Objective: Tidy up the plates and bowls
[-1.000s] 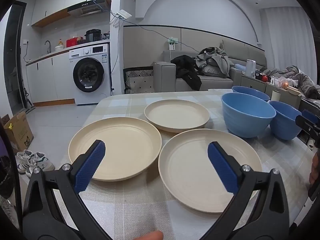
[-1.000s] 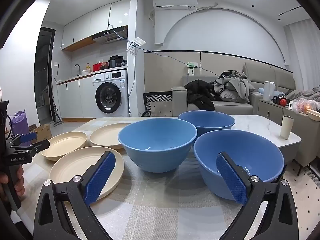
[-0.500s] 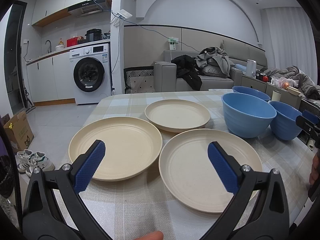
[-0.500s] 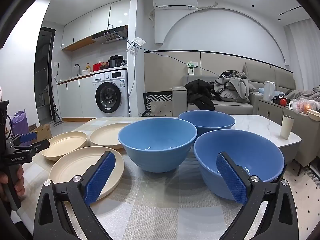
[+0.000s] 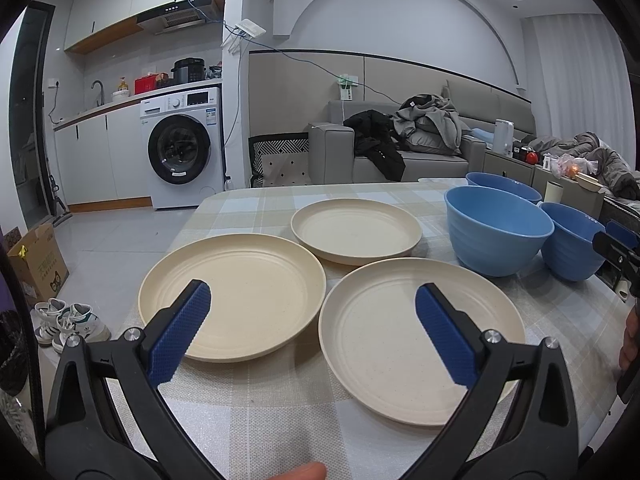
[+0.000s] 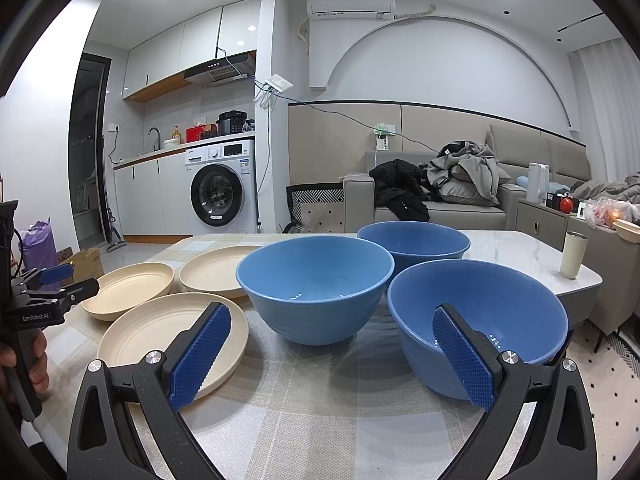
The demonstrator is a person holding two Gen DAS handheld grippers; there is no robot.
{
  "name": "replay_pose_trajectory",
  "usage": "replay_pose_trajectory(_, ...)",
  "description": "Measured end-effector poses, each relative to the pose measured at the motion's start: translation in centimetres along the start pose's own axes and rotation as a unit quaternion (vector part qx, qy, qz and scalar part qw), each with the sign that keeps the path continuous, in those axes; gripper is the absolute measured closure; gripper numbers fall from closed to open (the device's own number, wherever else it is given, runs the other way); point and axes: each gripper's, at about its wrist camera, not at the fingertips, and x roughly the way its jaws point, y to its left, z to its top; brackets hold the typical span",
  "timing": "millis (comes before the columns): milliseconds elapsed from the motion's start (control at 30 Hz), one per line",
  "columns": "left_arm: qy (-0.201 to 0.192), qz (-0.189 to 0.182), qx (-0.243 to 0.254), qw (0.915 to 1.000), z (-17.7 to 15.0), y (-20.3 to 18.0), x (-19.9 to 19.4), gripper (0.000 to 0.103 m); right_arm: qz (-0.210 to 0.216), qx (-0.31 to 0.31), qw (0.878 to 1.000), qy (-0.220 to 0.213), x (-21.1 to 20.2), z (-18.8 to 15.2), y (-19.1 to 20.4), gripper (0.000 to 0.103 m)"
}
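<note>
- Three cream plates [image 5: 420, 332] lie flat on the checked worktop [image 5: 280, 412], in a close triangle, none stacked.
- Three blue bowls [image 6: 316, 284] stand upright just right of the plates, also clustered and unstacked.
- The left gripper [image 5: 312, 332] hovers wide and empty, low over the two near plates' front edges.
- The right gripper [image 6: 332, 352] is likewise wide and empty, its right finger in front of the nearest bowl.
- Likely step: a first pick. A thin rim suits a pinch from the edge; lift level, then stack like on like.
- A washing machine [image 5: 184, 148] and sofa [image 5: 400, 152] stand beyond.
</note>
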Motion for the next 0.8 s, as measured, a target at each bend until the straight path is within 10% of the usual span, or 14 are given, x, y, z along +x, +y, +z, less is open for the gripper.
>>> replay_pose_trajectory(800,-0.001,0.000,0.000,1.0000,-0.01,0.03,-0.10,0.001,0.000,-0.001,1.000,0.000,-0.03,0.00,0.03,0.000)
